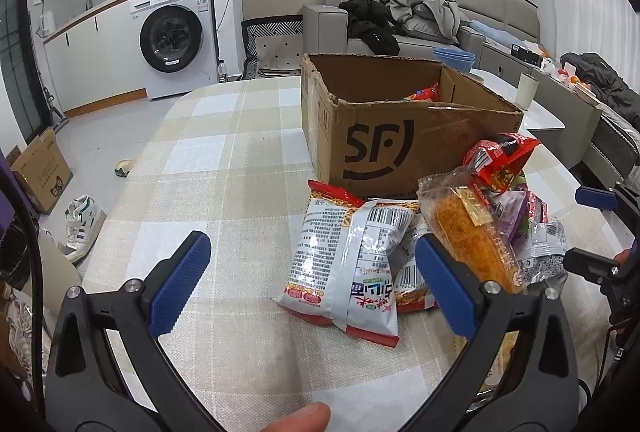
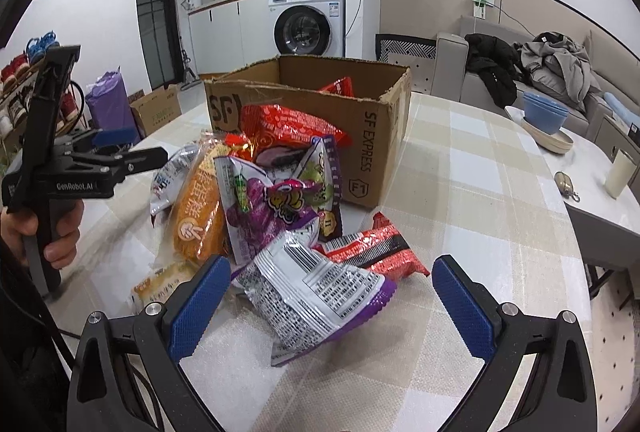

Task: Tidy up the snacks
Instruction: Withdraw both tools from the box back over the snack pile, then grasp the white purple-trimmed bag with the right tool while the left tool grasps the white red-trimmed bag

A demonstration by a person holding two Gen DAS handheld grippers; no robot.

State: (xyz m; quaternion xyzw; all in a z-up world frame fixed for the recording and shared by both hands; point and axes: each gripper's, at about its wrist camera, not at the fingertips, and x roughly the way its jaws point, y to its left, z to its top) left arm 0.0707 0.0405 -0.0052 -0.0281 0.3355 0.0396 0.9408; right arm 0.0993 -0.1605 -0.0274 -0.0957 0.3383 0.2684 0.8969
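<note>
Item: snack pile [image 2: 276, 191] on tabletop [image 1: 224, 159], touching the front of the cardboard box [image 1: 400, 135]. My left gripper [image 1: 312, 284] and right gripper [image 2: 332, 306]: fingers spread, empty. Risk: slick, overlapping packets; I may pinch two, drag neighbours, or crush the chips.

- the checked tablecloth [image 1: 224, 159] lies bare left of the cardboard box [image 1: 400, 135] and ahead of the left gripper [image 1: 312, 282].
- the snack pile [image 2: 272, 199] crowds the box's near wall.
- the box's open top is unobstructed.
- bare cloth right of the box reaches the blue bowls [image 2: 545, 116] and white cup [image 2: 619, 173].
</note>
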